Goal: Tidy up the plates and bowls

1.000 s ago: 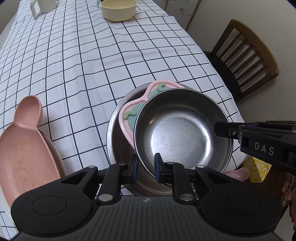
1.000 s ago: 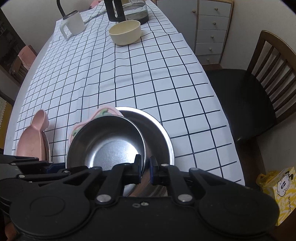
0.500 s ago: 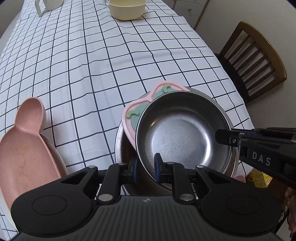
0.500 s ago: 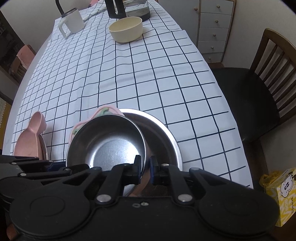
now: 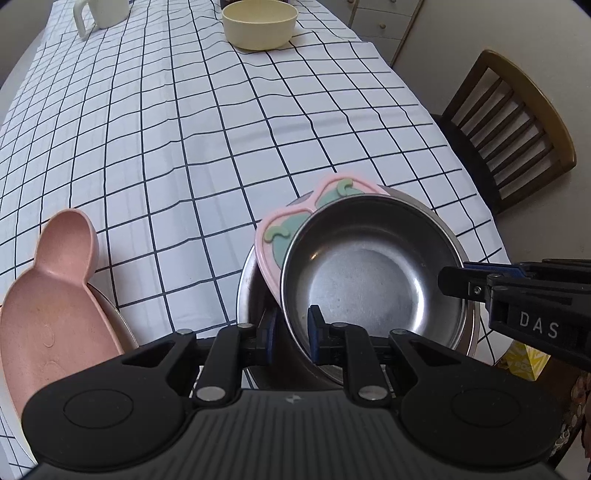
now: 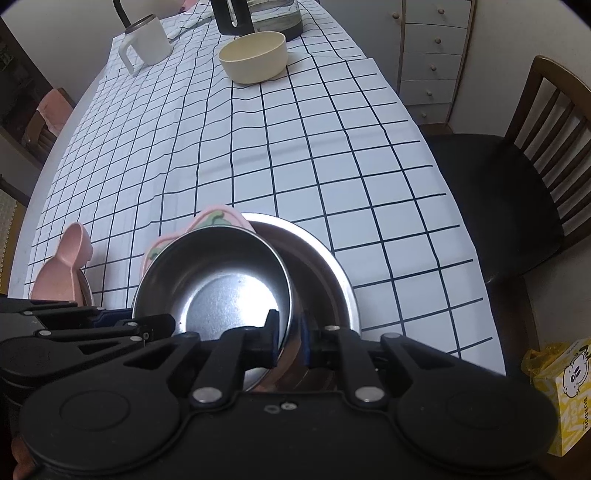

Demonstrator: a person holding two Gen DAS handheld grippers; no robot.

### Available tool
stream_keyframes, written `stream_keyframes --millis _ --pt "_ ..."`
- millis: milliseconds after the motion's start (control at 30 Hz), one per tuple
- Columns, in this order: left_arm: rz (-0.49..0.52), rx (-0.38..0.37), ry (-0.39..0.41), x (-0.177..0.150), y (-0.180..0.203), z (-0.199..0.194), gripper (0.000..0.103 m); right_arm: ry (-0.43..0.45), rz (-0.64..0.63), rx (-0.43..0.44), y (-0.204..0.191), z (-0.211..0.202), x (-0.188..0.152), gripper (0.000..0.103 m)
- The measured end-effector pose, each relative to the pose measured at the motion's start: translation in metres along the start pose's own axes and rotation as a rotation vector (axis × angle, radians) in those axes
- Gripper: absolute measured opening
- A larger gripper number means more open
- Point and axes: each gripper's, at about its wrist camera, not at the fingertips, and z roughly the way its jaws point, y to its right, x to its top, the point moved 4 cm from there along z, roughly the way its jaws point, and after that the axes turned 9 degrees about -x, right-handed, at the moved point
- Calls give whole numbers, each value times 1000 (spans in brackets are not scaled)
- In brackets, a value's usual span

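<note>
A small steel bowl (image 5: 369, 280) rests tilted on a pink plate with green shapes (image 5: 273, 236), both inside a large steel bowl (image 5: 245, 288) at the table's near edge. My left gripper (image 5: 292, 330) is shut on the small bowl's near rim. My right gripper (image 6: 288, 332) straddles the same bowl's (image 6: 221, 288) rim on the right side. Its jaws are opening, and a thin gap shows beside the rim. The large bowl (image 6: 328, 266) sticks out to the right.
A pink rabbit-shaped plate (image 5: 48, 295) lies at the near left on a steel dish. A cream bowl (image 6: 255, 55), a white mug (image 6: 147, 44) and a glass jug (image 6: 266, 14) stand far off. A wooden chair (image 6: 517, 184) and a yellow box (image 6: 561, 391) are to the right.
The right gripper's fingers have spread slightly apart around the small bowl's rim. The left grip and the stacked dishes look unchanged.
</note>
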Motion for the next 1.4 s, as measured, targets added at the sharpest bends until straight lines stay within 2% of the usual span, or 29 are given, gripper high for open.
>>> stream_keyframes --millis 267,500,733,1033,1133,1200,1267,1400 --pt "21 10 52 4 -4 -22 16 24 -28 8 3 -13 3 23" --pt "39 4 127 8 -3 -52 17 90 -83 19 -6 -40 9 34" --pt "63 -16 213 13 1 -85 17 159 -115 24 -16 -69 15 41" --pt "82 -33 272 28 7 -112 22 233 -130 18 -22 -98 29 56" --pt "78 -32 292 38 8 -118 31 259 -135 18 -23 -106 39 62" --pt "83 -31 313 47 9 -122 46 276 -142 18 -23 -110 47 65" --pt "86 -28 332 56 9 -124 55 287 -150 21 -23 -113 56 68" --pt "81 -33 353 78 10 -123 58 309 -159 18 -19 -115 78 74"
